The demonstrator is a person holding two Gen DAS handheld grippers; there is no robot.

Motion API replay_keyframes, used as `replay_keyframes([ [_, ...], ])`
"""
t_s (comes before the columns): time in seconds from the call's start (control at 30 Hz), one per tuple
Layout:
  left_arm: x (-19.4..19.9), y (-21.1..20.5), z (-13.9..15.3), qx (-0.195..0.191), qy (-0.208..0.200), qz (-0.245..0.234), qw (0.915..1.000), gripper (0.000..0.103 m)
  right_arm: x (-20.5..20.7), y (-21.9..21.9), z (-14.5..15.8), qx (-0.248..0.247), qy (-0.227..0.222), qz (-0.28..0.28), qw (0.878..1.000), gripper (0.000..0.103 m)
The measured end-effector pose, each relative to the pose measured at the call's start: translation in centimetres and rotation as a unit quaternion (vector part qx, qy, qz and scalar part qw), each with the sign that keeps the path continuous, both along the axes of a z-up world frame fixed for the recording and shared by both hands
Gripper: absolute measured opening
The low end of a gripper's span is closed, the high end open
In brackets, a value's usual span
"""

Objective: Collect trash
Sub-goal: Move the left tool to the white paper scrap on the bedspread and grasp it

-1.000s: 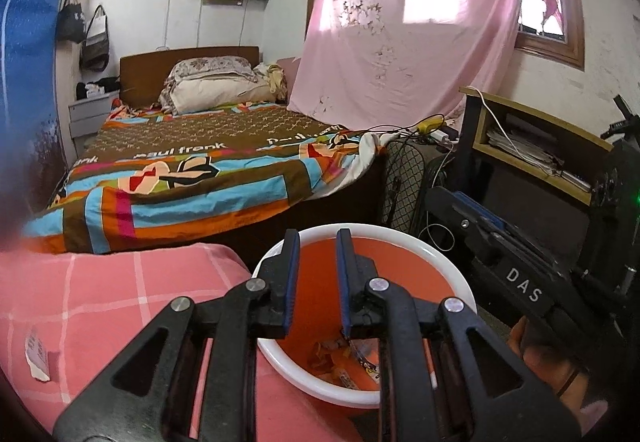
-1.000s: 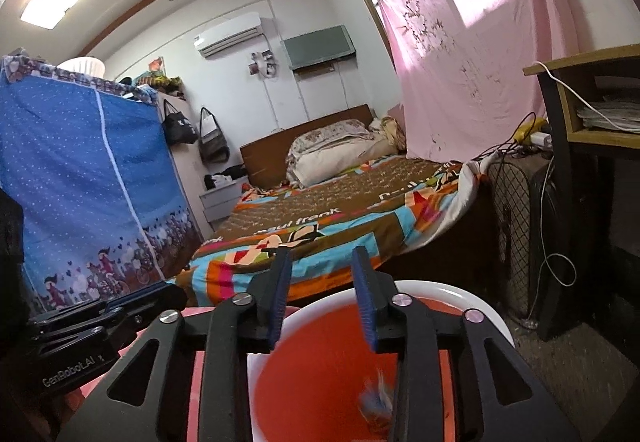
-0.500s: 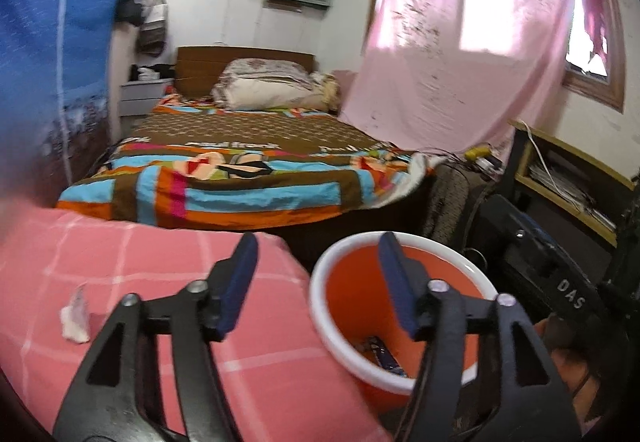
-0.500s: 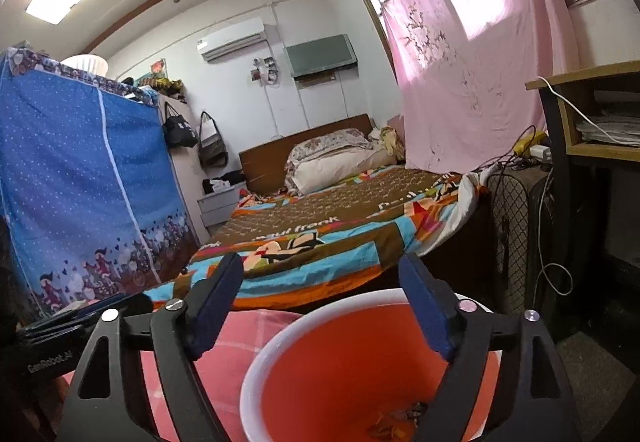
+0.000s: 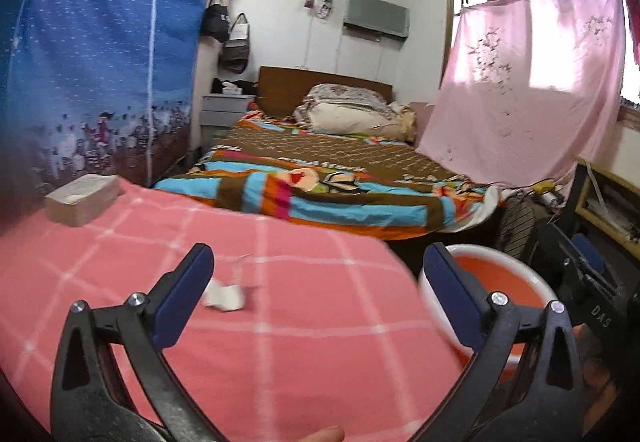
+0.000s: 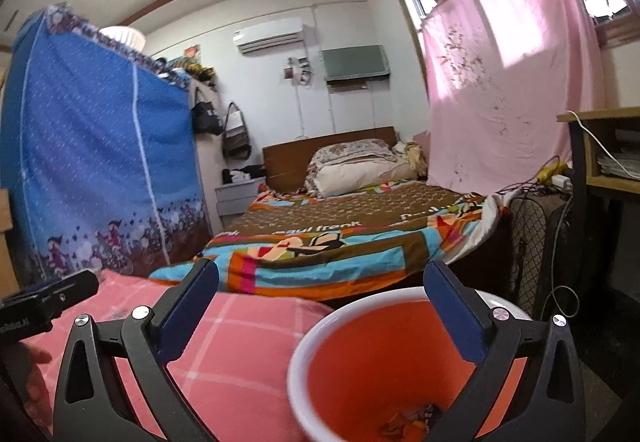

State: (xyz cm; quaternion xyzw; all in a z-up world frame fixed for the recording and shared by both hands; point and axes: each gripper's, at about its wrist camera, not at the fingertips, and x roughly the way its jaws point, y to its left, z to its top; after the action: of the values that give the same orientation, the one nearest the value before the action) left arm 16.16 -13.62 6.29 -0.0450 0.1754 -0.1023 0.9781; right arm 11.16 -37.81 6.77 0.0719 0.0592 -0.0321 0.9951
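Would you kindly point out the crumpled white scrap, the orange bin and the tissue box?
crumpled white scrap (image 5: 225, 296), left wrist view, its middle.
orange bin (image 6: 320, 326), right wrist view, white rim.
tissue box (image 5: 82, 198), left wrist view, top face.

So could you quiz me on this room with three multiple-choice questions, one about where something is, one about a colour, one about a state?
1. Where does the crumpled white scrap lie?
A. in the bucket
B. on the pink checked cloth
C. on the bed

2. What colour is the inside of the bucket?
A. orange
B. green
C. black

3. What does the left claw hold?
A. the scrap
B. the bucket rim
C. nothing

Answers:
1 B, it sits on the pink checked cloth, ahead of the claw.
2 A, the inner wall is orange under a white rim.
3 C, its jaws are opening with nothing between them.
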Motion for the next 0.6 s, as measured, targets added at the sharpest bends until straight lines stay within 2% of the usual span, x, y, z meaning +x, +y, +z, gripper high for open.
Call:
replay_keyframes([
  [0.13, 0.5, 1.5, -1.1, 0.032, 0.021, 0.012, 0.9992, 0.103, 0.4, 2.7, -0.9, -0.026, 0.014, 0.023, 0.999, 0.103],
  [0.23, 1.4, 2.2, -1.9, 0.036, 0.040, 0.014, 0.9985, 0.096, 1.2, 4.3, -1.5, -0.049, 0.031, 0.036, 0.998, 0.103],
  [0.47, 5.3, 3.1, -3.7, 0.017, 0.112, -0.007, 0.9935, 0.048, 2.8, 5.0, -2.4, -0.055, 0.060, 0.043, 0.996, 0.103],
  [0.6, 6.9, 2.9, -4.6, 0.010, 0.147, -0.007, 0.9890, 0.027, 3.0, 5.3, -2.7, -0.063, 0.069, 0.046, 0.995, 0.103],
])
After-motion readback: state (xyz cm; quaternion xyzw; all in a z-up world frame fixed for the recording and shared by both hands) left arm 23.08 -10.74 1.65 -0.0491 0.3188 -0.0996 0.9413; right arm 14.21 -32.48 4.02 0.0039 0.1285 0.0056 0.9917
